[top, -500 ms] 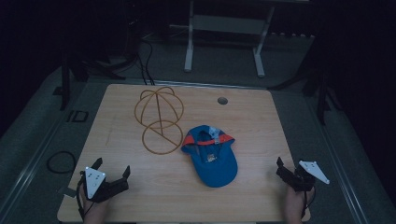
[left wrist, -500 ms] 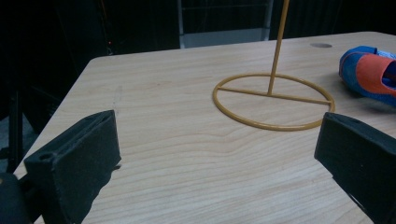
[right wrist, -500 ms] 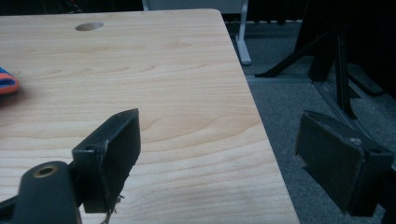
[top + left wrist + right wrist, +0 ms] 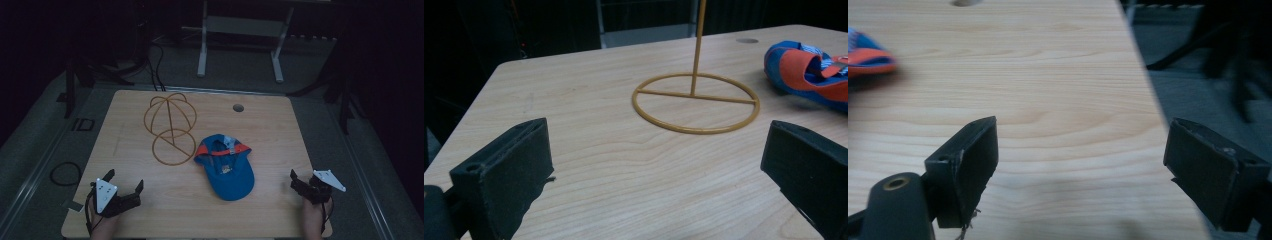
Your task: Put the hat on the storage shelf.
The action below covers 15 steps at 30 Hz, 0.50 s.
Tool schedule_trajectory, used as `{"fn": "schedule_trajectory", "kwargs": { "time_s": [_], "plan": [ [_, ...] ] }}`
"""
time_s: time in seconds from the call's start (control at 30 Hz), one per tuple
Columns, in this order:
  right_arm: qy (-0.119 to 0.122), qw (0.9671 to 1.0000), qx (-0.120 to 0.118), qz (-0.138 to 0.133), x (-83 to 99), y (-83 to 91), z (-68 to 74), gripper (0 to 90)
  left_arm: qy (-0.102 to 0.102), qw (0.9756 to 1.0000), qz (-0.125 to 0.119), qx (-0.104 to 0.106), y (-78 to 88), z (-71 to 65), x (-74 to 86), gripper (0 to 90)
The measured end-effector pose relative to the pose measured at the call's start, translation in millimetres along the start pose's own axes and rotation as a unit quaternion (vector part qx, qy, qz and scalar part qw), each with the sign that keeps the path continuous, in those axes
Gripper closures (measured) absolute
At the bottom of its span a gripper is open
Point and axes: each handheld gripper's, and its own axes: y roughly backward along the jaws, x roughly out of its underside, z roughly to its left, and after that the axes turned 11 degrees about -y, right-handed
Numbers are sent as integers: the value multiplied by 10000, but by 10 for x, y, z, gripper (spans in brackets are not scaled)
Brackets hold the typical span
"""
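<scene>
A blue cap with an orange back (image 4: 226, 165) lies upside down on the wooden table (image 4: 270, 130), right of centre. Just left of it stands a yellow wire hat stand (image 4: 171, 127) with a ring base (image 4: 695, 102) and a dome-shaped top. My left gripper (image 4: 124, 183) rests at the table's near left corner, open, with nothing between its jaws. At the near right edge sits my right gripper (image 4: 300, 181), also open and empty. The cap's edge (image 4: 868, 52) shows far left in the right gripper view, and its orange part (image 4: 809, 70) at the right of the left gripper view.
A round cable hole (image 4: 238, 107) sits near the table's far edge. Beyond the table stand a white frame (image 4: 240, 35) and dark cables on the floor. A cable loop (image 4: 65, 172) lies on the floor left of the table.
The right gripper has shifted slightly. The cap and stand are where they were.
</scene>
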Motion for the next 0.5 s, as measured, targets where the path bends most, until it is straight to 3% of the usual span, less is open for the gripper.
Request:
{"fn": "schedule_trajectory", "kwargs": {
  "time_s": [0.13, 0.3, 0.5],
  "plan": [
    [-19, 9995, -287, 165, -63, -9, 54, 142, 32, 9999, -54, 116, 2, -10, -5, 5],
    [223, 9973, -514, 481, -150, -89, 142, 142, 86, 9998, -43, 192, 10, -18, -5, 5],
    [333, 9949, -742, 604, -223, -143, 279, 142, 100, 9997, -38, 213, 13, -34, -11, 5]
  ]
}}
